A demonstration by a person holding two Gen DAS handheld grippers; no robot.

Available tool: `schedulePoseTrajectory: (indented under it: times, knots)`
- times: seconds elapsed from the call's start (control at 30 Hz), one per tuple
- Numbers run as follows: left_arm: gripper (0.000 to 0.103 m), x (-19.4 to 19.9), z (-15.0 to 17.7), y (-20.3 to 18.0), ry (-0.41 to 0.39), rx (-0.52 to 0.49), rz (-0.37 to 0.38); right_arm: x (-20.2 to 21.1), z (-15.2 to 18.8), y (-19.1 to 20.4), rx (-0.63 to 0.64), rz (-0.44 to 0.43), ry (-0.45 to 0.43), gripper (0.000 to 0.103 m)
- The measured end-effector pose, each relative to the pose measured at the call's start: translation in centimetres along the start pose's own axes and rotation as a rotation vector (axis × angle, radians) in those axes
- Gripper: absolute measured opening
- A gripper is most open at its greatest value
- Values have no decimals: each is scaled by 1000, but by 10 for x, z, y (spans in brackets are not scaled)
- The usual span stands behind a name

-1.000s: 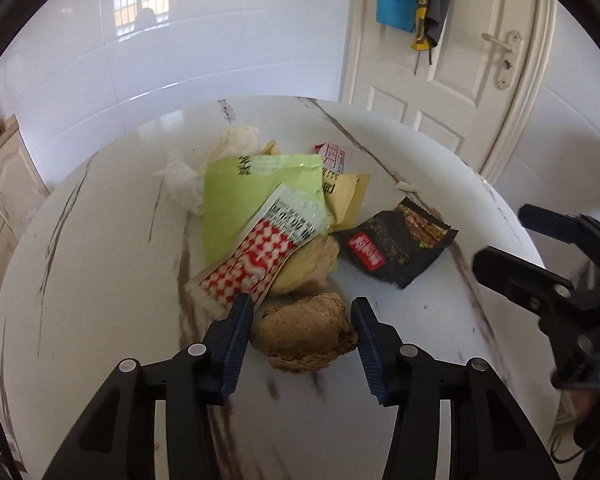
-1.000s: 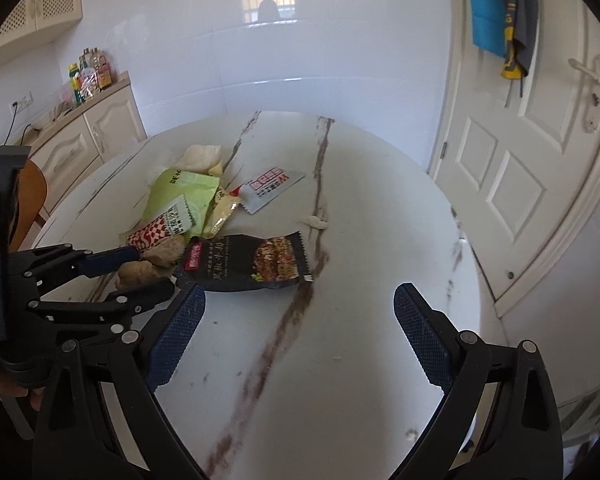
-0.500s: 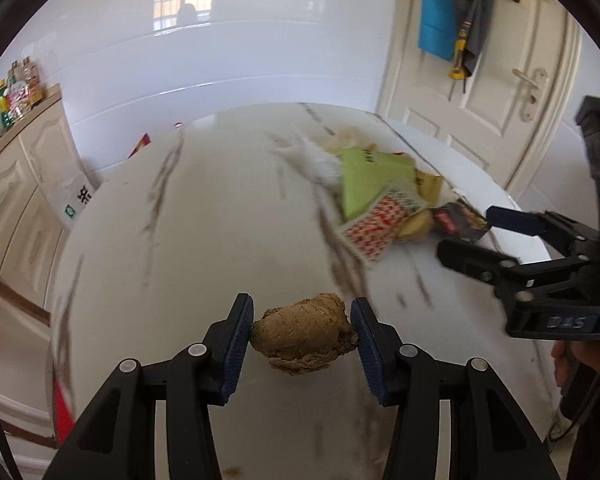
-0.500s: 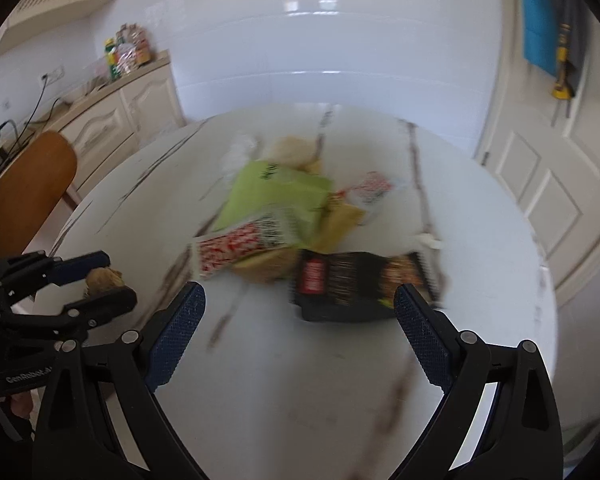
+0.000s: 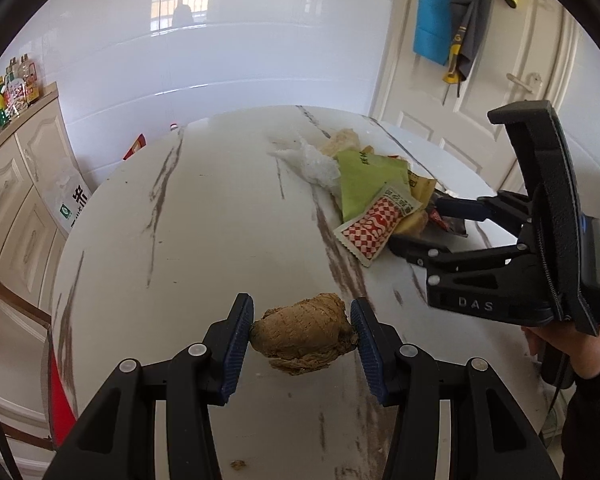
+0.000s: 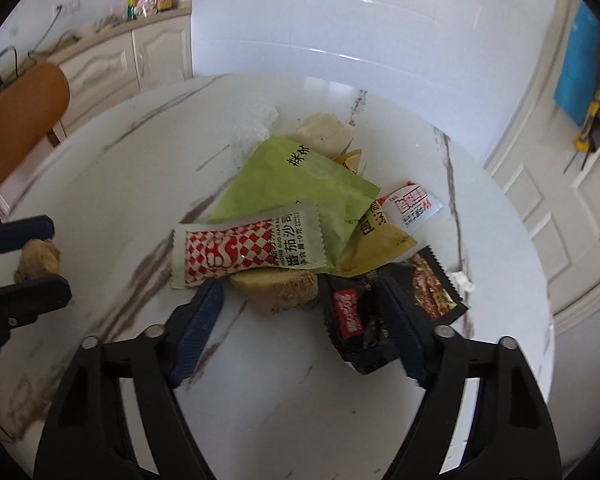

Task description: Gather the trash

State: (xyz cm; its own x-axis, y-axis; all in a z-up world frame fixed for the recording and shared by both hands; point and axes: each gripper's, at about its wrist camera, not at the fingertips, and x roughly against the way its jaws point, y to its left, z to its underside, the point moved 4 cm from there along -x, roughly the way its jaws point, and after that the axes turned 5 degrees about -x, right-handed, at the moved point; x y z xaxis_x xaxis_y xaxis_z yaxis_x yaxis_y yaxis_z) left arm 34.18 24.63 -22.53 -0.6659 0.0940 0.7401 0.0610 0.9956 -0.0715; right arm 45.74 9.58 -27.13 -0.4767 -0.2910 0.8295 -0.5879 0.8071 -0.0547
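Observation:
My left gripper [image 5: 302, 330] is shut on a brown ginger-like lump [image 5: 304, 336] and holds it above the white marble table [image 5: 204, 240]; the lump also shows at the left of the right wrist view [image 6: 36, 260]. My right gripper [image 6: 300, 322] is open, its jaws straddling a second brown lump [image 6: 278, 288] and the black snack packet [image 6: 384, 304] at the trash pile. The pile holds a red-checked sachet [image 6: 248, 248], a green packet [image 6: 296, 188] and a yellow packet [image 6: 380, 240].
A white crumpled wrapper [image 6: 252, 128] and a beige lump [image 6: 324, 132] lie behind the pile. A small white scrap [image 6: 462, 280] lies near the table's right edge. An orange chair back [image 6: 16, 120], cabinets [image 6: 140, 52] and a door [image 5: 496, 80] surround the table.
My left gripper has lifted the brown lump off the pile and swung it left. My right gripper has moved in to the pile, its jaws narrowing around the second lump and black packet.

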Motion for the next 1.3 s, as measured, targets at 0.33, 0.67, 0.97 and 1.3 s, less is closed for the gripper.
schedulePoseTrajectory:
  times: [0.33, 0.67, 0.97, 1.3]
  knots:
    - [46, 13, -2, -14, -11, -13, 4, 18, 10, -14, -66, -79, -29, 49]
    - [46, 37, -9, -59, -51, -55, 40, 68, 36, -49, -174, -170, -81, 31]
    - [46, 52, -8, -109, -58, -110, 71, 102, 74, -62, -240, -238, -105, 29]
    - [46, 50, -6, -139, -48, -147, 80, 110, 106, -75, -339, -357, -115, 34]
